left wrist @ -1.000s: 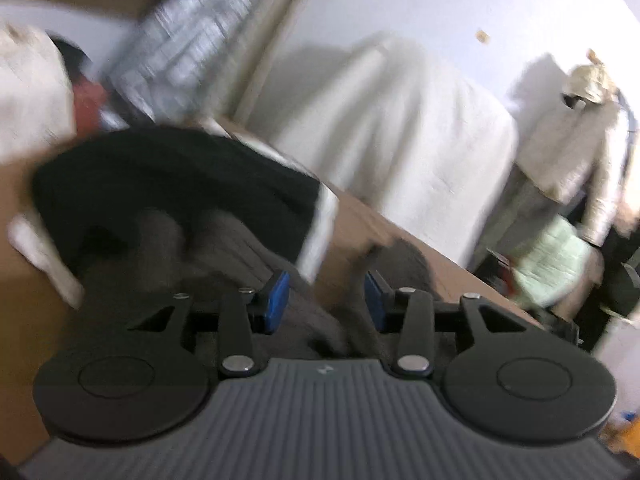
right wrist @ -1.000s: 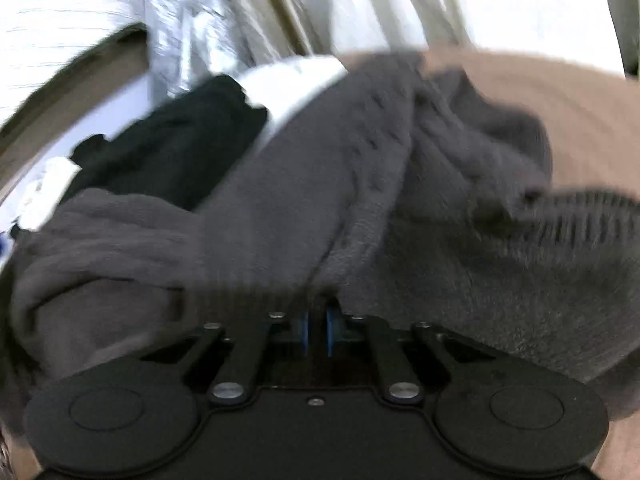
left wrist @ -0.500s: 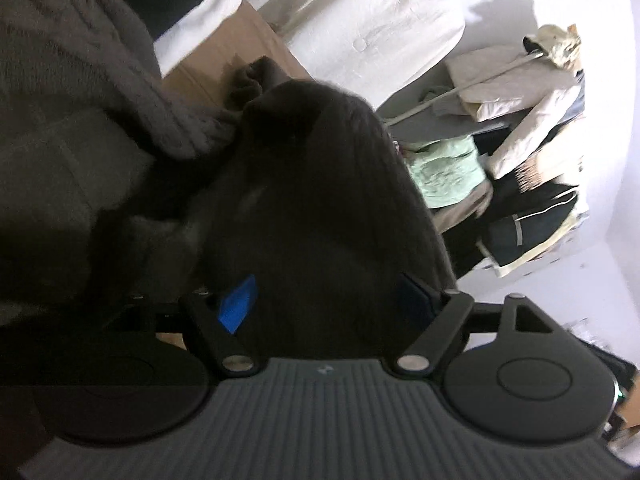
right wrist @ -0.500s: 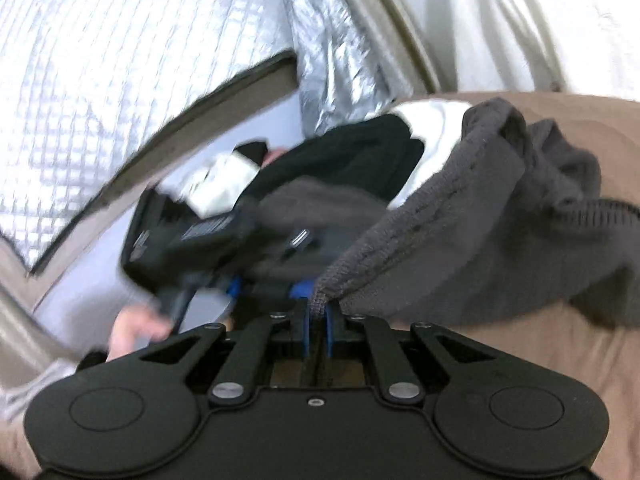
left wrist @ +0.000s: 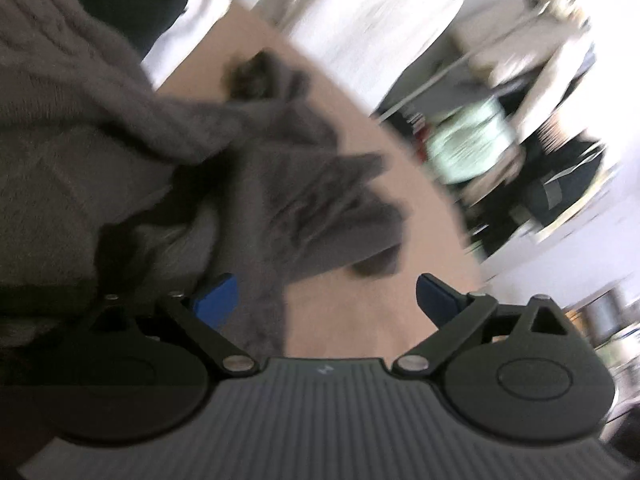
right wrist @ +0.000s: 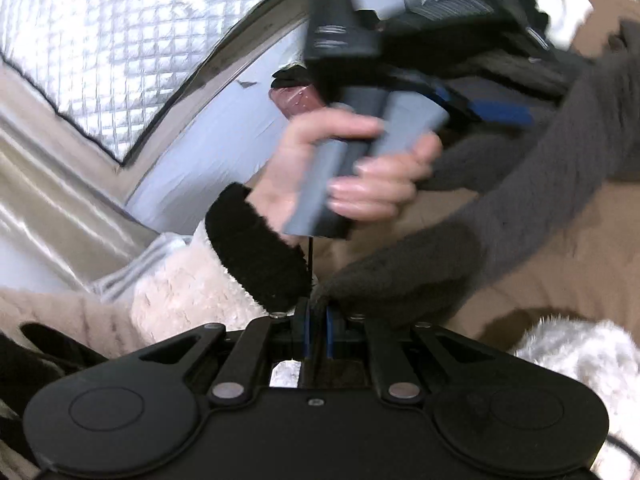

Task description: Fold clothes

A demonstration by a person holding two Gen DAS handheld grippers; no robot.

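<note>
Surface: tan cloth-covered bed or counter (left wrist: pixel 360 128); cannot tell which.
Wall: white (left wrist: pixel 568 240), brightly lit, blurred in the left wrist view.
Drape: white sheet (left wrist: pixel 360 12) hanging behind the tan surface.
Rack: clothes rack (left wrist: pixel 520 92) at the right with pale coats, a mint-green piece and dark pieces; blurred.
Window: covered by silver quilted foil (right wrist: pixel 100 40) with a dark border.
Curtain: beige, shiny folds (right wrist: pixel 52 208) beside the foil.
Panel: pale blue-white strip (right wrist: pixel 216 128) under the foil.
Light: bright, even.
</note>
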